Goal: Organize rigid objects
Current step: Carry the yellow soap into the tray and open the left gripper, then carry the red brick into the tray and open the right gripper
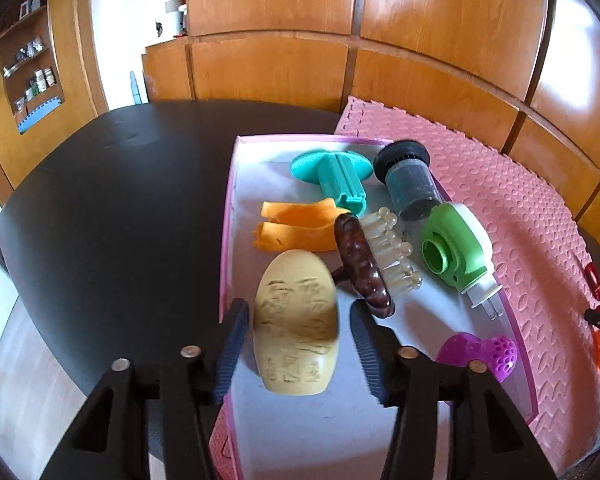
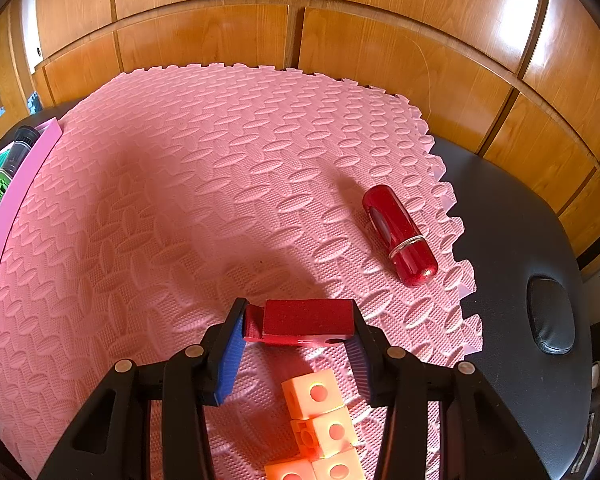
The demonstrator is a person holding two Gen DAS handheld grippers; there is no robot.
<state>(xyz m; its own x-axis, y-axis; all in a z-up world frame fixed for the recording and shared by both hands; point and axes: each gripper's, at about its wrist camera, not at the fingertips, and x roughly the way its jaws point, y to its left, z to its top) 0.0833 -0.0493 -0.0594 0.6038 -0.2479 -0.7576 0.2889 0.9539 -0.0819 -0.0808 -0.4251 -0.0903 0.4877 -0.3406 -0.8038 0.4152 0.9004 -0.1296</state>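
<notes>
Left tool [image 1: 296,320]: released, pads clear of carved yellow stone [image 1: 296,320] lying in pink tray [image 1: 226,240], 6 o'clock of orange piece [image 1: 296,230]. Withdraw straight back, avoiding brush [image 1: 364,264] at 2 o'clock. Right tool [image 2: 298,322]: apparently clenched on red block [image 2: 306,318] above pink mat [image 2: 180,200]; carry level to tray.

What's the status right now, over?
Left gripper open around beige carved stone in pink tray. Right gripper shut on red block. Nothing blocking.

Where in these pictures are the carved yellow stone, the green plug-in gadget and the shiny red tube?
carved yellow stone [image 1: 296,322], left wrist view, middle of its carved face.
green plug-in gadget [image 1: 456,246], left wrist view, green front shell.
shiny red tube [image 2: 398,234], right wrist view, mid-barrel above the silver ring.
</notes>
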